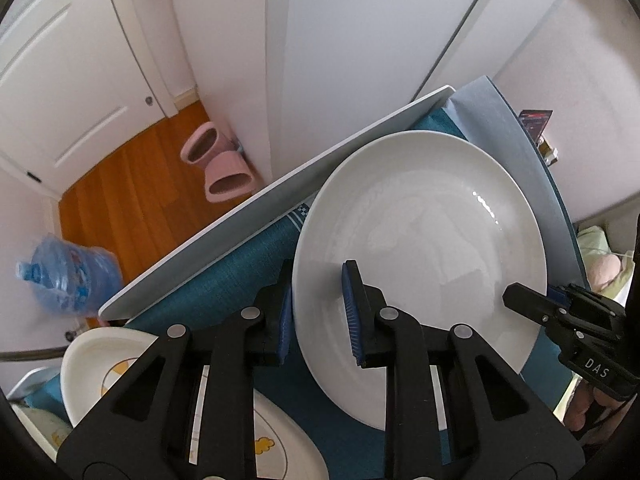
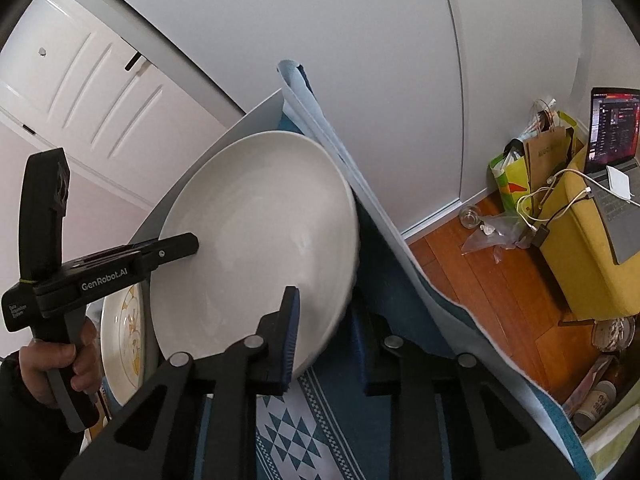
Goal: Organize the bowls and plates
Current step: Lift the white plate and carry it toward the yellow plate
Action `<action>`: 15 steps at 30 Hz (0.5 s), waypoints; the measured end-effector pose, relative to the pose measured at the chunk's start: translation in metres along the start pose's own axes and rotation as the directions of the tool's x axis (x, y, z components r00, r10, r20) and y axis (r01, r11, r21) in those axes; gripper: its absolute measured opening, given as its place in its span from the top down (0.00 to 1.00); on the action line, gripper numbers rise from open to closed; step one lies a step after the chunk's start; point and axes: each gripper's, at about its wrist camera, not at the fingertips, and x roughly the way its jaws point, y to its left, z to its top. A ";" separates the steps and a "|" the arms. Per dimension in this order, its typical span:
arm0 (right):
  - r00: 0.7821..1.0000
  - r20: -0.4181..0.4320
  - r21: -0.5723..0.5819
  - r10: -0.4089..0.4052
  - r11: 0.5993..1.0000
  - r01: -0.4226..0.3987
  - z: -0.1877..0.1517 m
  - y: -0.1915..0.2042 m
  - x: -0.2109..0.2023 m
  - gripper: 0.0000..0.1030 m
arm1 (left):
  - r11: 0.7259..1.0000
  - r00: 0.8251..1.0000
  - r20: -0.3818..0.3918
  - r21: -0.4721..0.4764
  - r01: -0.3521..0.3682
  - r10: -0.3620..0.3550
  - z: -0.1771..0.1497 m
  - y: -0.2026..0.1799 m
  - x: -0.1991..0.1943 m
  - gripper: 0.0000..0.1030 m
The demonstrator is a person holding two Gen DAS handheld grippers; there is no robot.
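Note:
A large plain white plate [image 1: 424, 232] is held in the air above the blue tablecloth [image 1: 224, 276], one gripper on each side of its rim. My left gripper [image 1: 318, 312] straddles its left rim, one pad above and one below. My right gripper [image 2: 326, 340] straddles the opposite rim of the same plate [image 2: 260, 232]; it shows at the right edge of the left wrist view [image 1: 560, 312]. The left gripper shows in the right wrist view [image 2: 176, 246]. White dishes with yellow cartoon prints [image 1: 100, 364] lie at lower left, also in the right wrist view [image 2: 124, 344].
The white table edge [image 1: 256, 208] runs diagonally by a white wall. Pink slippers [image 1: 216, 164] and a blue water jug [image 1: 68, 276] stand on the wooden floor. A yellow chair with a laptop [image 2: 604, 200], bags and cups sit at the right.

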 end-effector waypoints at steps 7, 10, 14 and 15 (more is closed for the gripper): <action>0.999 0.027 -0.067 -0.017 0.998 0.019 0.002 0.007 -0.009 0.78 | 1.000 0.999 0.037 0.003 -0.014 0.014 -0.011 -0.014 -0.020 0.80; 0.999 0.039 -0.083 -0.023 0.996 0.026 0.001 0.008 -0.011 0.78 | 1.000 0.998 0.053 0.000 -0.014 0.014 -0.017 -0.016 -0.028 0.80; 0.998 0.062 -0.108 -0.024 0.994 0.030 -0.002 0.012 -0.023 0.78 | 1.000 0.996 0.088 -0.008 -0.013 0.014 -0.023 -0.018 -0.044 0.80; 0.997 0.068 -0.118 -0.022 0.993 0.030 -0.003 0.014 -0.027 0.78 | 1.000 0.995 0.097 -0.012 -0.013 0.014 -0.025 -0.018 -0.049 0.80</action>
